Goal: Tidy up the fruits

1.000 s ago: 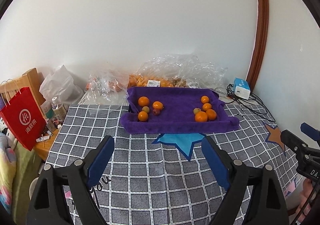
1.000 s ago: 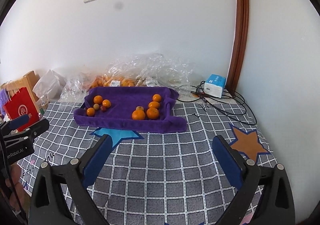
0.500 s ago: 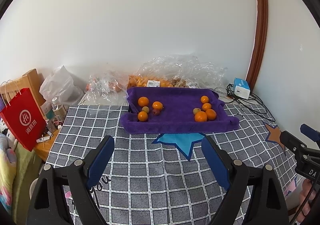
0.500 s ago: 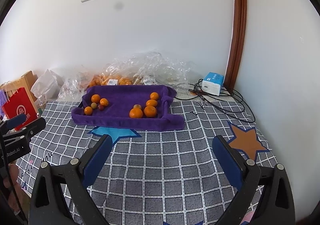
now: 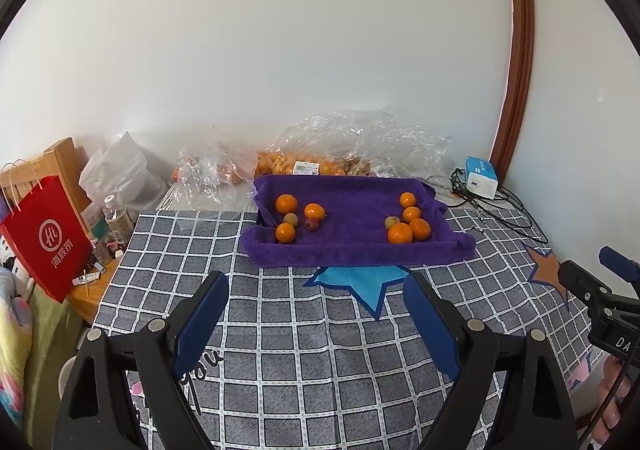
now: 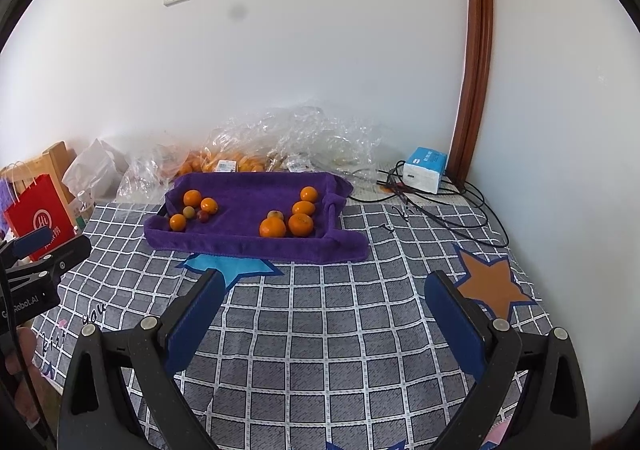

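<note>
A tray lined with a purple towel [image 5: 352, 209] [image 6: 248, 189] stands at the far middle of the checked cloth. Its left end holds three oranges [image 5: 286, 204] [image 6: 192, 198], a small greenish fruit [image 5: 290, 218] and a small dark red fruit [image 5: 311, 224] [image 6: 203, 216]. Its right end holds several oranges [image 5: 400, 233] [image 6: 273, 228] and one greenish fruit [image 5: 391, 221]. My left gripper [image 5: 316, 302] is open and empty, well short of the tray. My right gripper [image 6: 320, 302] is open and empty, also short of it.
Clear plastic bags with more oranges [image 5: 296, 165] [image 6: 224, 161] lie behind the tray by the wall. A blue-white box [image 5: 482, 177] [image 6: 425, 169] and black cables [image 6: 440, 205] sit at the back right. A red paper bag [image 5: 44, 238] and bottles [image 5: 116, 217] stand left of the table edge.
Both grippers have drifted slightly back and to the right, so the tray looks a little farther. Both stay open and empty. The fruits have not moved.
</note>
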Action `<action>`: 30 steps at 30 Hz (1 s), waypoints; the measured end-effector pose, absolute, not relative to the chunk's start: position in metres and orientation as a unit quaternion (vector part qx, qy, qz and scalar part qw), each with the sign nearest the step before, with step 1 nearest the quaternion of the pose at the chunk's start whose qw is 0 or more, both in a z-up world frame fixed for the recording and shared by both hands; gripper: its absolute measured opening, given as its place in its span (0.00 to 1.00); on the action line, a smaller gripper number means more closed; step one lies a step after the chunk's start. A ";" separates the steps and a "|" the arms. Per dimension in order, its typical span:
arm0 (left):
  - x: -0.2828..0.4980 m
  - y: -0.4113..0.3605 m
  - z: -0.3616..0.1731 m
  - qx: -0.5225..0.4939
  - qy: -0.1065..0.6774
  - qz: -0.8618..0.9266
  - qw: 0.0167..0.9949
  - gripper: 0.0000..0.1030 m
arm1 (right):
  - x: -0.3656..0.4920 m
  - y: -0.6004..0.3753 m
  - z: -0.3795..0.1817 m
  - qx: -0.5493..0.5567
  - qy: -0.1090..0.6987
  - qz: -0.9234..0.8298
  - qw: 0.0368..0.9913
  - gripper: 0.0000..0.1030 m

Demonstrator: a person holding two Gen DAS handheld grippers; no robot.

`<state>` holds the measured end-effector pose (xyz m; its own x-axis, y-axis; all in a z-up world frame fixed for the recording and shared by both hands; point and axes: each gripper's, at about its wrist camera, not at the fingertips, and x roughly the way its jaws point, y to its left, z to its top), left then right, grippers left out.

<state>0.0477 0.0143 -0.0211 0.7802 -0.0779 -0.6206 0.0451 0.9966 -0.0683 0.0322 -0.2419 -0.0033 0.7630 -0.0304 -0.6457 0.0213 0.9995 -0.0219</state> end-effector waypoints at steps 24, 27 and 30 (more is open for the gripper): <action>0.044 0.014 -0.019 -0.029 0.324 -0.041 0.945 0.87 | 0.029 -0.243 0.001 -0.012 0.338 -0.017 0.941 0.96; 0.045 0.016 -0.019 -0.033 0.324 -0.042 0.944 0.87 | 0.029 -0.244 -0.001 -0.014 0.339 -0.016 0.940 0.96; 0.046 0.017 -0.020 -0.032 0.325 -0.042 0.944 0.87 | 0.029 -0.244 -0.002 -0.015 0.341 -0.017 0.940 0.96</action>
